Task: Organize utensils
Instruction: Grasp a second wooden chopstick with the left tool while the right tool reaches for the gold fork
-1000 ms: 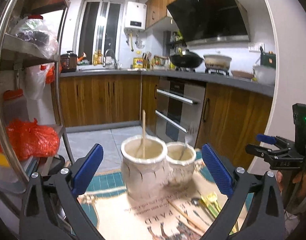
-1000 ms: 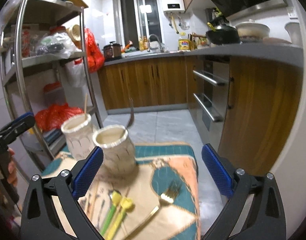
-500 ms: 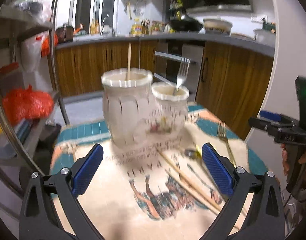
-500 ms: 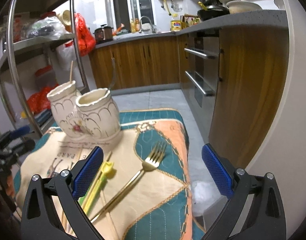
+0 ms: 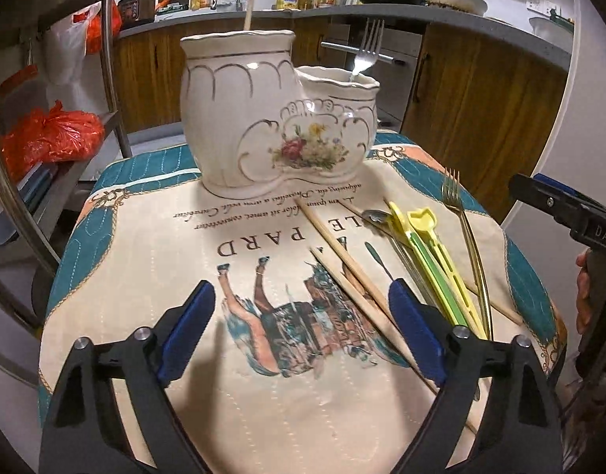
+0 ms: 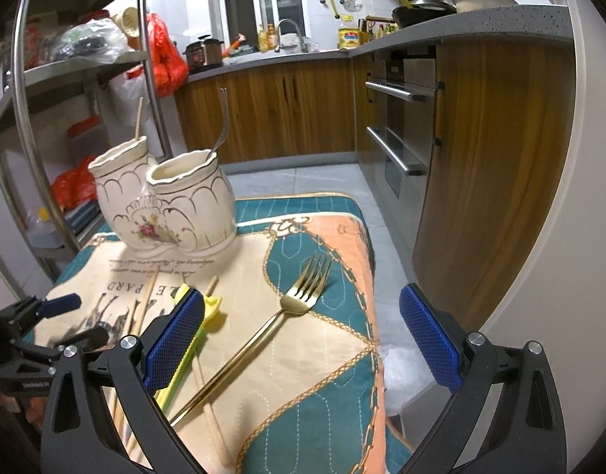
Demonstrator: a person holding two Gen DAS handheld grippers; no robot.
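Note:
A white ceramic double utensil holder [image 5: 279,118] stands at the back of the table, also in the right wrist view [image 6: 164,205]. One chopstick [image 5: 248,8] stands in its taller pot and a silver fork [image 5: 366,49] in the shorter. On the cloth lie wooden chopsticks [image 5: 342,260], yellow-green plastic utensils [image 5: 433,260], a small spoon [image 5: 376,219] and a gold fork [image 5: 467,237], also in the right wrist view [image 6: 271,324]. My left gripper [image 5: 303,331] is open and empty above the cloth. My right gripper [image 6: 303,339] is open and empty over the gold fork.
A printed cloth [image 5: 144,245] covers the small table. A metal shelf rack [image 5: 10,181] with red bags stands close on the left. Wooden cabinets and an oven [image 6: 401,126] are behind and to the right, with floor past the table's right edge [image 6: 374,237].
Both grippers have dropped lower and tilted down toward the table; the holder and the loose utensils now look closer. Both stay open and empty.

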